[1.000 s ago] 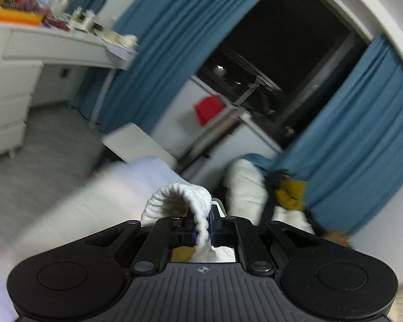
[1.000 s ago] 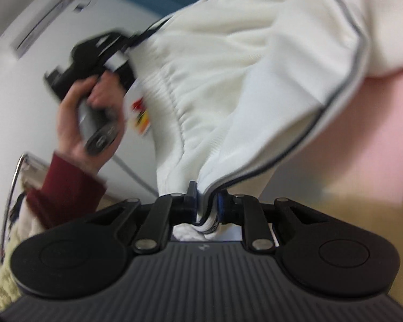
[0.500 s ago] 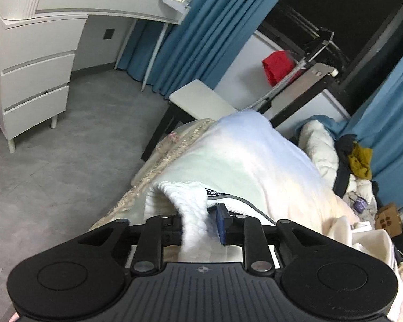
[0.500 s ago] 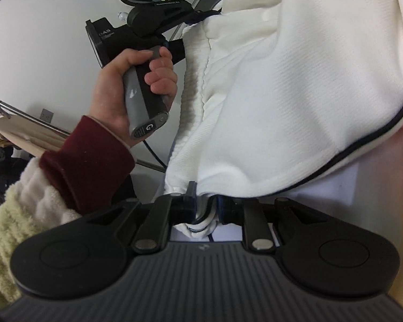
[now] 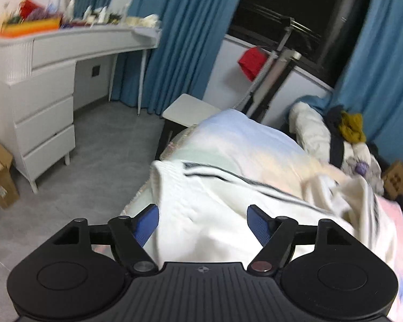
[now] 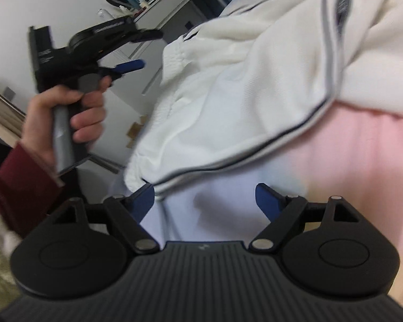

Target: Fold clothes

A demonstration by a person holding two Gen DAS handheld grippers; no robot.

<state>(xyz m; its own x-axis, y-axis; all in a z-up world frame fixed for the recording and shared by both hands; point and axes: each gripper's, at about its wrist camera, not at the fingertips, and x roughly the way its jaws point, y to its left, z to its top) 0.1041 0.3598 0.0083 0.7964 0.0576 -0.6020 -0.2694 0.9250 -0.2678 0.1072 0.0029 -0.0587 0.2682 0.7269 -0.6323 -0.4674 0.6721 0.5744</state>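
A white garment (image 5: 215, 196) with dark piping lies crumpled on the pastel bedcover (image 5: 244, 139). My left gripper (image 5: 202, 221) hovers over its near edge; its jaws are opening, and the cloth shows between the blue pads (image 5: 147, 222) without being pinched. In the right wrist view the same garment (image 6: 228, 102) spreads across the upper middle. My right gripper (image 6: 204, 198) is beside its piped hem, jaws opening, with only bedcover (image 6: 362, 145) between them. The left gripper (image 6: 142, 49) appears there too, held by a hand (image 6: 67, 112) in a dark red sleeve.
A white dresser with drawers (image 5: 43, 112) and a cluttered desktop stand at the left. A small white stool (image 5: 190, 110) sits at the bed's far end. Blue curtains (image 5: 190, 35), a clothes pile (image 5: 344, 139) and cardboard boxes (image 5: 0, 179) ring the bed.
Both grippers were shut on the white garment and have let go, jaws now spread wide. The garment has dropped onto the bed. The left gripper has come down toward it.
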